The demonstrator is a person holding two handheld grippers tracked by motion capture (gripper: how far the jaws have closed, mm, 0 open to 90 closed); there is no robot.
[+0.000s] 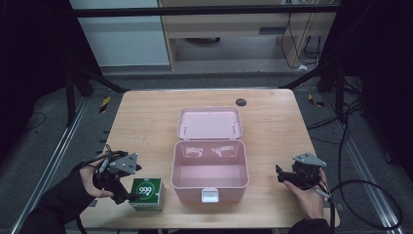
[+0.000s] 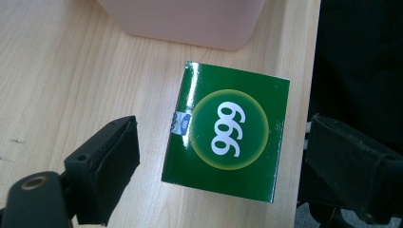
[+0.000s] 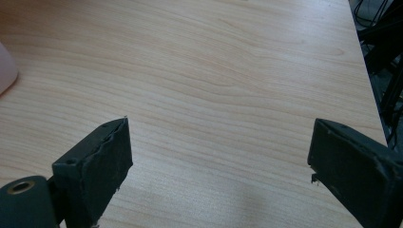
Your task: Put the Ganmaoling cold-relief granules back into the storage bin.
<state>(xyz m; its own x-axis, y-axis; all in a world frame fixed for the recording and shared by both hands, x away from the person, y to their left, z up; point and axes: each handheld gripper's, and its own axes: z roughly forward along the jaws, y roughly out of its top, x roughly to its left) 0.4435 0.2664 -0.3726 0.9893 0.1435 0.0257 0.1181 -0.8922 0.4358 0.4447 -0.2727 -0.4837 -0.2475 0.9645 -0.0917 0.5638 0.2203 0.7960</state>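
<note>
A green carton marked "999" lies flat near the table's front edge, just left of an open pink box. The box's lid is folded back flat and its inside looks bare. My left gripper is open, with one jaw on each side of the carton and a gap at both sides. My right gripper is open over bare wood to the right of the box. A corner of the pink box shows at the left of the right gripper view.
The wooden table has a small dark round mark at its back. The carton sits close to the table's front edge. Cables lie on the floor to the right.
</note>
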